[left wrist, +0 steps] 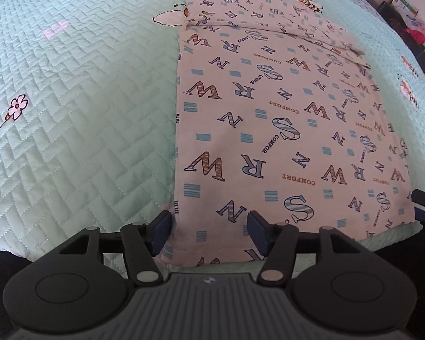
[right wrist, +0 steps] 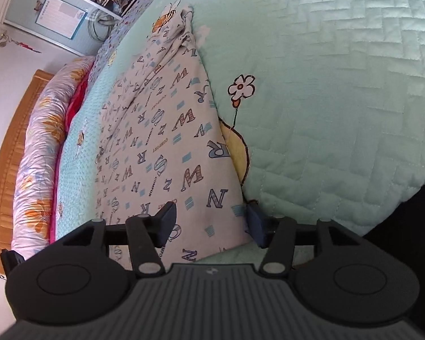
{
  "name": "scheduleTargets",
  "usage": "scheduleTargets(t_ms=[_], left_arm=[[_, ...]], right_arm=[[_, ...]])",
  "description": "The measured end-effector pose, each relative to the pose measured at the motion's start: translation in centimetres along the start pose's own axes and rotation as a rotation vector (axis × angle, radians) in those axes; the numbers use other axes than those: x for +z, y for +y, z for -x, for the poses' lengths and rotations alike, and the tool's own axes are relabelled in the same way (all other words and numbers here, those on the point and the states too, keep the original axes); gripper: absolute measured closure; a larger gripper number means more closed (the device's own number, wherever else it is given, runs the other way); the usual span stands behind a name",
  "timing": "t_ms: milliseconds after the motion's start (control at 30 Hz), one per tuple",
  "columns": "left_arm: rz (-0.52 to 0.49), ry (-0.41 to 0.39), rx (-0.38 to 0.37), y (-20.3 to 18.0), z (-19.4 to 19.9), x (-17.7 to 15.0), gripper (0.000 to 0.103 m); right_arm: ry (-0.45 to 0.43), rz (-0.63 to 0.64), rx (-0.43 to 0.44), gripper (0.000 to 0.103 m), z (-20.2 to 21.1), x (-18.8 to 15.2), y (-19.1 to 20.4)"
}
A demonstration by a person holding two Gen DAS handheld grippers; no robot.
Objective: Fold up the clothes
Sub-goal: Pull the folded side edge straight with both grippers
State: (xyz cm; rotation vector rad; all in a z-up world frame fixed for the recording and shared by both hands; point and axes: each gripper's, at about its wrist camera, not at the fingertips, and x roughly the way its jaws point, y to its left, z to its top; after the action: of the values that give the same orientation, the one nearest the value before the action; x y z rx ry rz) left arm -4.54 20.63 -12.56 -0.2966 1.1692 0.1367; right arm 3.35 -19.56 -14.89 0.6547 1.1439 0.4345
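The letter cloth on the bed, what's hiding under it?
The letter cloth lies on the green quilt. In the right wrist view a yellow quilt picture pokes out beside it; the rest is covered.

Left gripper (left wrist: 209,231) and right gripper (right wrist: 211,222), both angled downward, jaws parted, nothing clamped between the pads.

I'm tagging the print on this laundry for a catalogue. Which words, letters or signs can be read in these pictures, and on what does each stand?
"COMFORT": repeated in small print across the garment.
"W", "R", "N", "S": large single letters scattered over the same garment.
"HONEY": stitched on the green quilt at the far edge, its top partly cut off.
Poster on the cupboard: lines of text, too small to read.
Small emblem on each claw body: not legible.
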Motion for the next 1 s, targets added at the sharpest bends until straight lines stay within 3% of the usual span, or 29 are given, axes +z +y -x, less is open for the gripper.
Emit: scheduleTargets(t_ms=[800,900,967,1000], left_arm=[[-0.064,0.001,0.043,-1.5,-0.7,0.1,0.036],[-0.066,0.002,0.044,-1.5,-0.8,0.2,0.036],[-0.068,0.002,0.045,-1.5,-0.8,0.2,0.036],[-0.069,0.002,0.045,-1.5,-0.8,0.2,0.036]], right_arm=[[0.017,0.071,-0.003,0.049,-0.5,-0.5,0.7],[0.019,0.079,-0.006,0.056,-0.5,-0.7,0.7],[0.030,0.086,-0.008,0.075,-0.7,-0.8,0.8],[0.037,0.091,-0.010,0.078,-0.8,-0.9,0.8]])
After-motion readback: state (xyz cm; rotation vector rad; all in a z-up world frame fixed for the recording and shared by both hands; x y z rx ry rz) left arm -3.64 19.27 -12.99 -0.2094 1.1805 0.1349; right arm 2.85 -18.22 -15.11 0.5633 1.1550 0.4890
